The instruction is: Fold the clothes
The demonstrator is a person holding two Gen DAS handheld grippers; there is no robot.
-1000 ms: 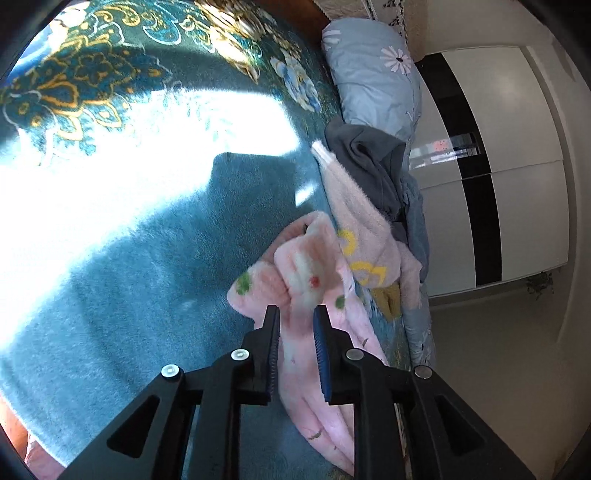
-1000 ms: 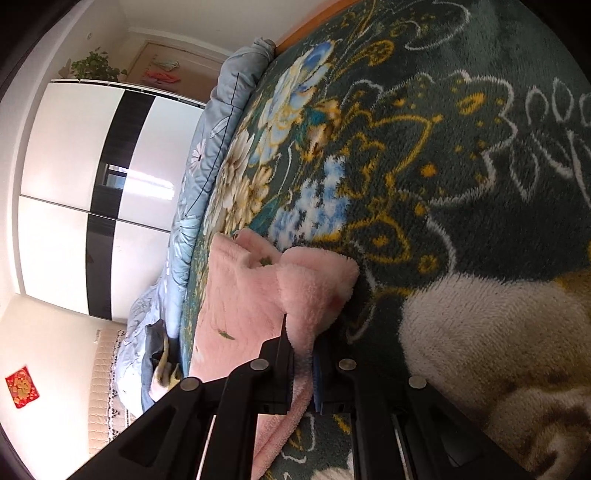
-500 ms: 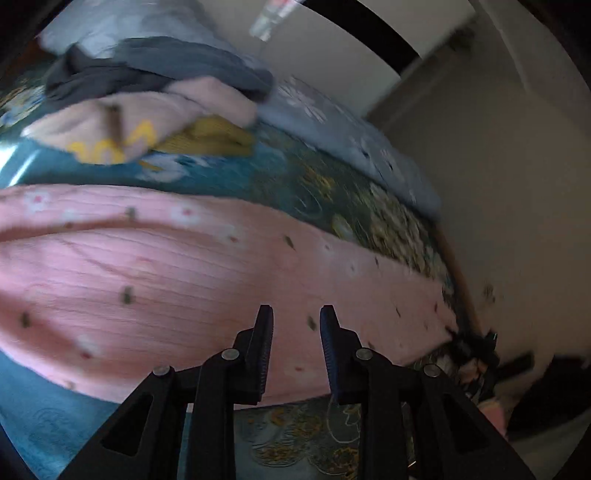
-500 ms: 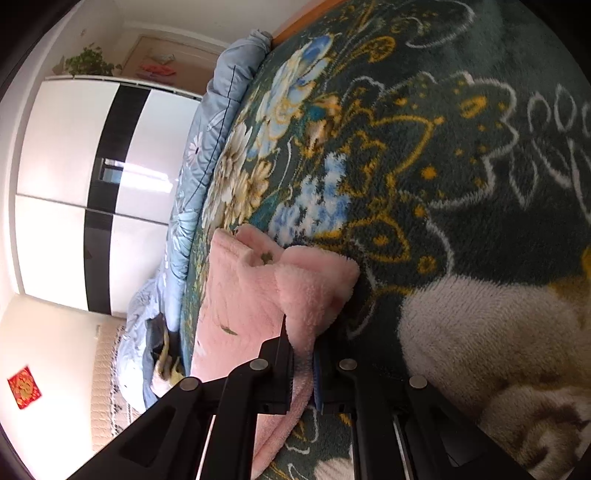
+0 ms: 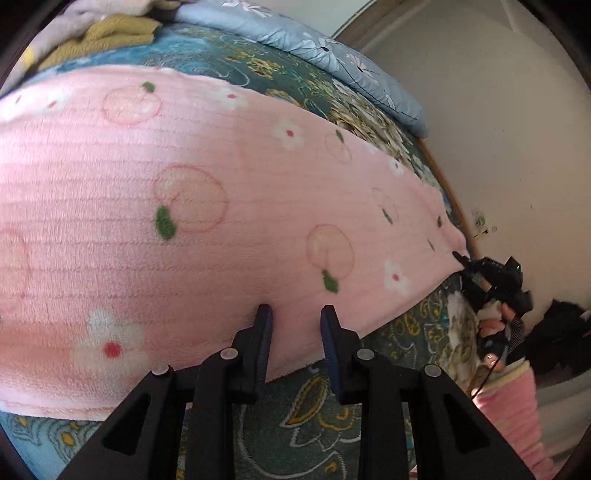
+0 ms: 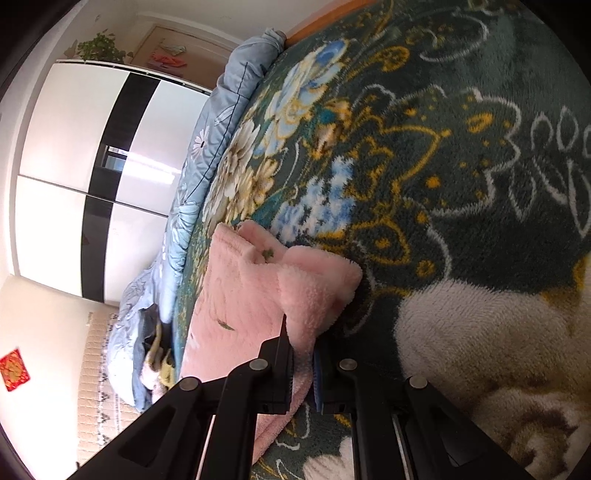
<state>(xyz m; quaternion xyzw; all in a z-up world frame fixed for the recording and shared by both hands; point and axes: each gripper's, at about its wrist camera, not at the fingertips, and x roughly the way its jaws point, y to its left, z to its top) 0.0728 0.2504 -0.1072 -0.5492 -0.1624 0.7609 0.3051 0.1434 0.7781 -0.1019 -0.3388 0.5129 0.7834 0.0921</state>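
A pink fleece garment printed with flowers and peaches lies spread flat on the bed. My left gripper hovers over its near edge with the jaws apart. Cloth shows behind the gap, but the pads are not pressing on it. In the right wrist view, my right gripper is shut on a bunched corner of the same garment. The left wrist view shows that right gripper at the garment's far right corner, held by a hand in a pink sleeve.
A dark green floral blanket covers the bed. A pile of other clothes and a blue-grey quilt lie along the far side. A white and black wardrobe stands beyond. A wall runs close to the bed's right edge.
My left gripper has let go of the bunched pink cloth, opened its jaws and swung across the garment, which now lies spread out. The right gripper has kept still on its corner.
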